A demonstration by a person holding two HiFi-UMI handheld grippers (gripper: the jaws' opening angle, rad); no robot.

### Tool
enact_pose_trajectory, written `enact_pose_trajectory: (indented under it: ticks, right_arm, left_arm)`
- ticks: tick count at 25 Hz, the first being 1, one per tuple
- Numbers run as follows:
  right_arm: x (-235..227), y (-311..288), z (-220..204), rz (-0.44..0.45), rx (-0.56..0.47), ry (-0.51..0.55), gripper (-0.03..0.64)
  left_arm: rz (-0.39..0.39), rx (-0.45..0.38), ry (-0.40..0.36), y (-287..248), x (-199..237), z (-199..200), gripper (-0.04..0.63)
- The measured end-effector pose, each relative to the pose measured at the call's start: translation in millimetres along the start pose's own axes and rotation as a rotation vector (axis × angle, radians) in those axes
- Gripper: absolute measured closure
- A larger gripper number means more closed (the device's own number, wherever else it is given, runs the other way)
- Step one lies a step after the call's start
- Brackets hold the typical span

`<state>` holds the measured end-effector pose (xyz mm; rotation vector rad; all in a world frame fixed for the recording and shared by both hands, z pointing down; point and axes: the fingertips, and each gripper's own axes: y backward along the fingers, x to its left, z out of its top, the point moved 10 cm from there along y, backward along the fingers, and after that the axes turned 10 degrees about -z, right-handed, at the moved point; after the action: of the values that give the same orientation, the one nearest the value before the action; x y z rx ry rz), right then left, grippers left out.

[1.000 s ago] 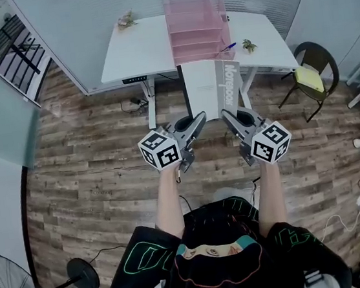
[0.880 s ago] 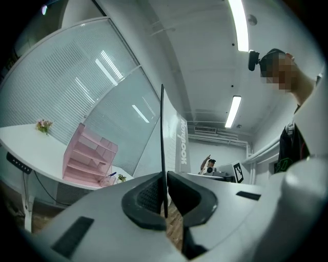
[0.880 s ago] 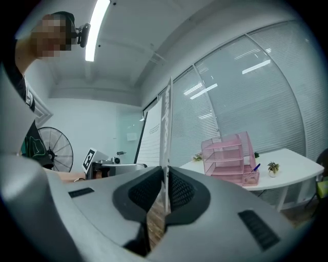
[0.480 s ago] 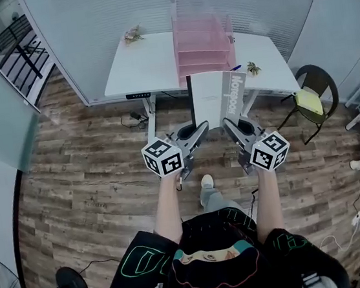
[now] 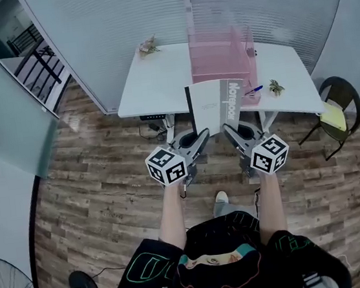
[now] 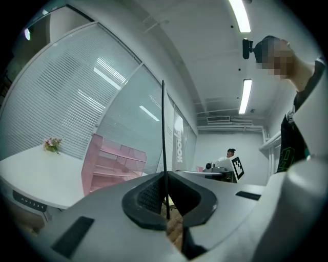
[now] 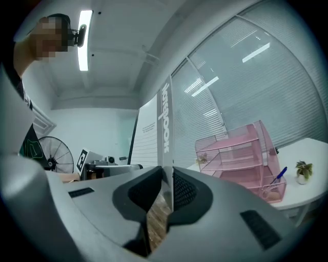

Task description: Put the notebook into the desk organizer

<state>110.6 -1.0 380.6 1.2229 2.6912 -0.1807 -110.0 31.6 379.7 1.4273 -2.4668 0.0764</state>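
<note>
Wood-plank floor (image 5: 96, 202) runs wide and open on the left, up to a white desk (image 5: 153, 84) with bare top at its left end. Left gripper (image 5: 200, 135) is clamped tight on the notebook's (image 5: 213, 106) thin left edge. Notebook stands upright in the air between both grippers, "Notebook" printed down its right strip. Right gripper (image 5: 228, 131) is pinched shut on that lettered edge. Pink desk organizer (image 5: 220, 50) sits on the desk just behind, the notebook not in it. Blue pen (image 5: 253, 90) lies beside its right foot, a chair (image 5: 339, 111) far right.
</note>
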Motion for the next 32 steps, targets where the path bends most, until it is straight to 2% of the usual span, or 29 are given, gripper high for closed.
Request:
enact_pose_trajectory:
  ticks: [6, 14, 20, 26, 32]
  right_arm:
    - [-50, -30, 9, 0.000, 0.001, -0.010, 0.597]
    - [-69, -33, 0, 0.012, 0.030, 0.015, 0.597]
    - [-123, -86, -16, 0.038, 0.112, -0.080, 0.597]
    - [-132, -110, -36, 0.038, 0.162, -0.118, 0.596]
    - [-134, -105, -62, 0.016, 0.227, -0.159, 0.597]
  left_arm:
    - [-0.011, 0.004, 0.009, -39, 47, 7, 0.591]
    - [0.008, -0.032, 0.025, -50, 56, -14, 0.591]
    - [0.072, 0.030, 0.112, -75, 117, -21, 0.591]
    - [0.081, 0.054, 0.178, -70, 145, -36, 0.591]
    - [0.057, 0.077, 0.265, -66, 150, -64, 0.591]
